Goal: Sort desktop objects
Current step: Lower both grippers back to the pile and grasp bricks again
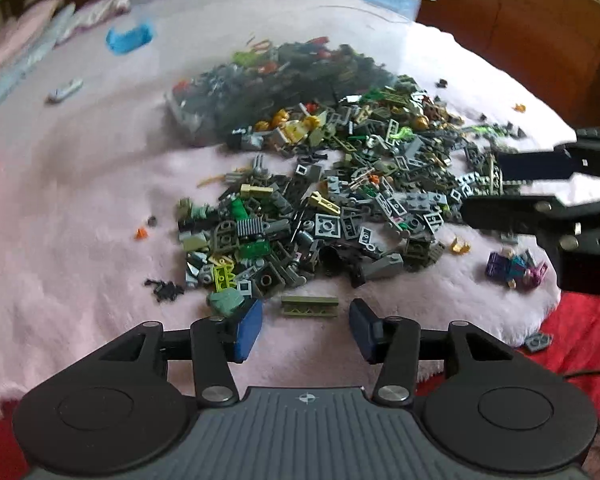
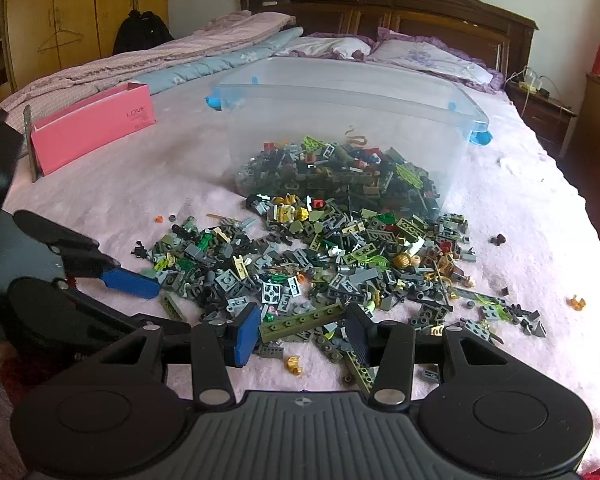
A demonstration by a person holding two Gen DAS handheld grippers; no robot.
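Right wrist view: right gripper (image 2: 304, 330) pinches a long olive studded brick (image 2: 300, 320); left gripper (image 1: 306, 326) spread, empty. Mixed small-brick pile (image 2: 320, 264) spills from tipped clear plastic bin (image 2: 340, 92); sorting barely begun.

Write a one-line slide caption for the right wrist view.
Right gripper grips a long olive brick at the edge of a spilled brick pile before a clear bin on a pink blanket.

The right tool (image 2: 305, 332) grips a long olive brick (image 2: 300, 322) beside the brick pile (image 2: 340, 256) spilling from a clear bin (image 2: 340, 92).
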